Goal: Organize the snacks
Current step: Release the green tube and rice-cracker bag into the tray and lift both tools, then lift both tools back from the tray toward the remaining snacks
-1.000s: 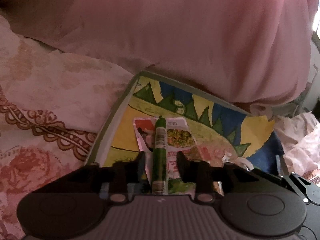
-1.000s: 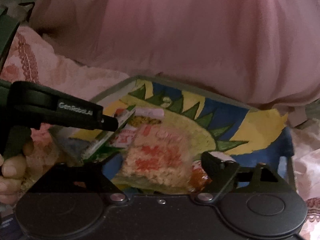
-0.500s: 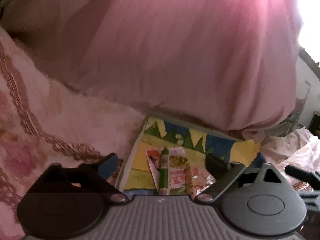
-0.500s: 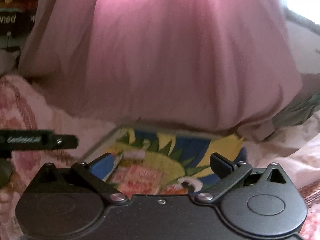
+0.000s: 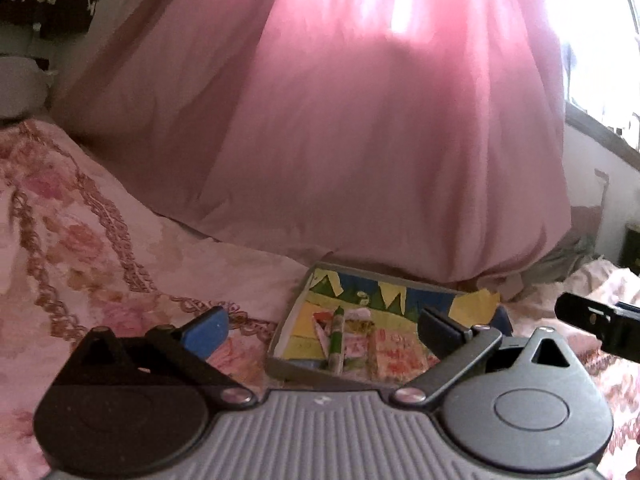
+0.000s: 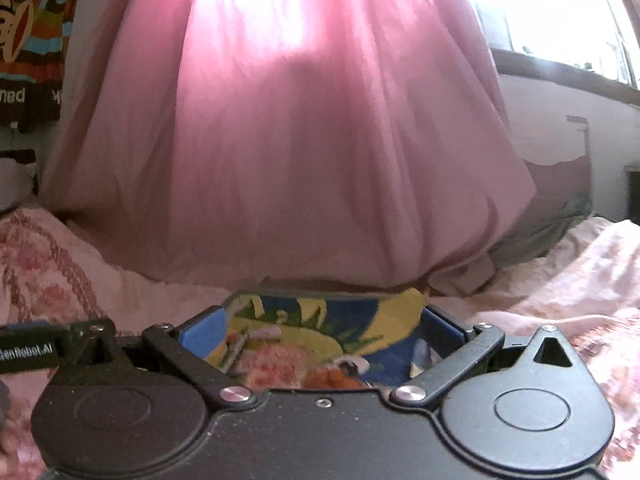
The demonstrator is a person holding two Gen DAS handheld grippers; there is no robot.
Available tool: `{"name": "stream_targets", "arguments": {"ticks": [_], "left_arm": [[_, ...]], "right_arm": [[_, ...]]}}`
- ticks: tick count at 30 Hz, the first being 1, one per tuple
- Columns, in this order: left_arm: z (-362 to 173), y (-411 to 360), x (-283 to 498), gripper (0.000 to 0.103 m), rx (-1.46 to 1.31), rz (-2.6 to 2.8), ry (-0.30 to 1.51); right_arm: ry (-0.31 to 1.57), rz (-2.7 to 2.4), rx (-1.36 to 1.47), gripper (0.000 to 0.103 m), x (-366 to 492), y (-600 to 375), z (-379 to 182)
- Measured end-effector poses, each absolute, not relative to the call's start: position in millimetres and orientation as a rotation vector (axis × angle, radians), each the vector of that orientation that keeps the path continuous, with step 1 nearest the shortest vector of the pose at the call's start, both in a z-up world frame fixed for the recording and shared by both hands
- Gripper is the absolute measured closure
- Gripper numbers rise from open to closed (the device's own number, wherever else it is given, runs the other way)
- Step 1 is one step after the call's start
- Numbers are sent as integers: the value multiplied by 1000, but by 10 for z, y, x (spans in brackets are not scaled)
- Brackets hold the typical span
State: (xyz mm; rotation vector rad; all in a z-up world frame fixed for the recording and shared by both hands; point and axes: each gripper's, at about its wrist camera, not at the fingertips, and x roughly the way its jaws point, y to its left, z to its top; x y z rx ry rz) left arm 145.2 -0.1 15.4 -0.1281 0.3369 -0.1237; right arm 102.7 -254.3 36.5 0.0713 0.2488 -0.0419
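Note:
A shallow tray [image 5: 276, 354] with a bright yellow, blue and green picture lies on the bed. In it lie a green snack tube [image 5: 337, 340] and flat red-and-white snack packets [image 5: 384, 354]. My left gripper [image 5: 320, 326] is open and empty, held back above the tray's near edge. My right gripper [image 6: 320, 330] is open and empty too, with the tray [image 6: 352, 312] and packets [image 6: 276, 360] between its fingers but farther off. The right gripper's side shows at the left wrist view's right edge [image 5: 596, 320].
A pink curtain [image 5: 360, 140] hangs down to the bed just behind the tray. A floral pink bedspread [image 5: 80, 248] spreads left and right. A bright window [image 6: 560, 12] is at the upper right, a poster [image 6: 28, 40] at the upper left.
My left gripper opened, let go of the green tube and pulled up and back. The right gripper also drew back and up from the tray. The snacks stay in the tray.

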Motion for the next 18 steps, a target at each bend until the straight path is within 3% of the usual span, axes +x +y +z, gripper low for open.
{"name": "stream_targets", "arguments": {"ticks": [18], "left_arm": [[39,-68,304,0,-83,-121,401]], "right_arm": [[366,-122,84,0,-131,-2469,216]]}}
